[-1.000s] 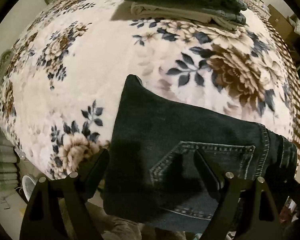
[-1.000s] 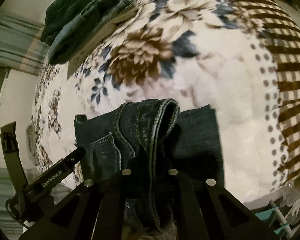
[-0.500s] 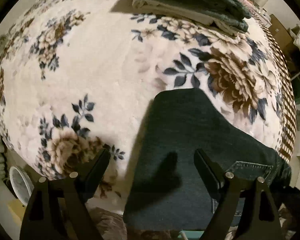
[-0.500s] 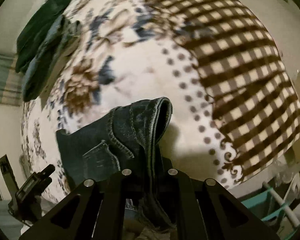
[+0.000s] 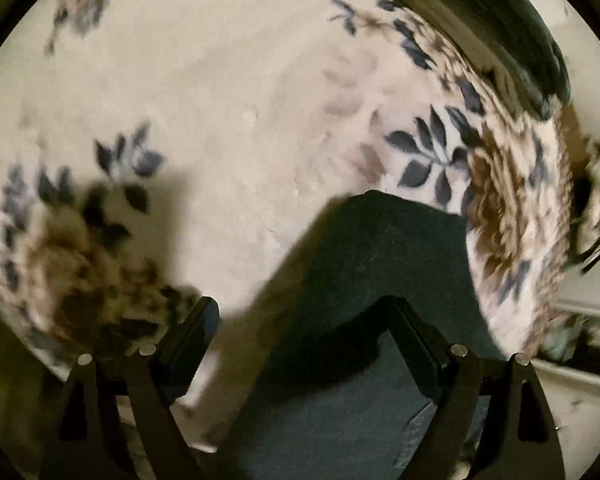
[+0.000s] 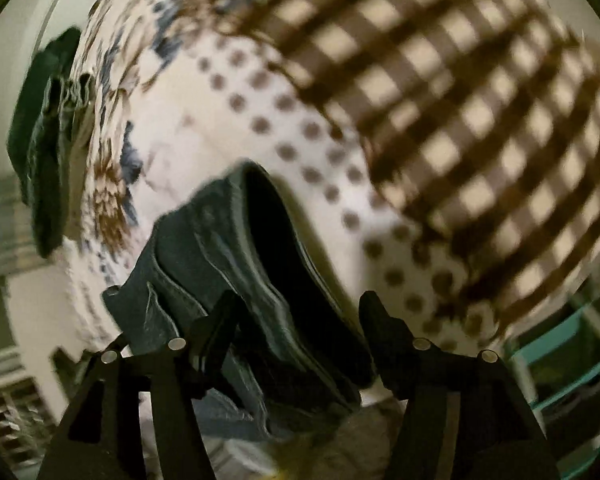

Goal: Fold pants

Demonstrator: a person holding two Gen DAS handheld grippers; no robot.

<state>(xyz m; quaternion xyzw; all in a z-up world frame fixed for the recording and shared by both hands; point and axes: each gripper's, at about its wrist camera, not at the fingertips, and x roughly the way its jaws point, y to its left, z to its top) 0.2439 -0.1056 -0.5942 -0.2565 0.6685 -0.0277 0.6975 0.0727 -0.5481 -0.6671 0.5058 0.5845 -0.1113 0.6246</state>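
The dark denim pants (image 5: 380, 280) lie folded at the near edge of the flowered blanket (image 5: 240, 100). My left gripper (image 5: 300, 320) is open and empty above their left part, with the cloth showing between its fingers. In the right wrist view the waistband end of the pants (image 6: 240, 264) is bunched up with a rolled edge. My right gripper (image 6: 296, 316) is open, with its fingers on either side of that bunched end and not closed on it. Both views are blurred by motion.
A stack of folded clothes (image 5: 512, 28) sits at the far side of the blanket, also seen in the right wrist view (image 6: 44, 140). The blanket has a brown checked border (image 6: 460, 100). A teal frame (image 6: 572, 360) stands beyond the bed edge at right.
My right gripper has opened and let go of the waistband it held. My left gripper has swung left and lower over the pants, so the back pocket has left its view.
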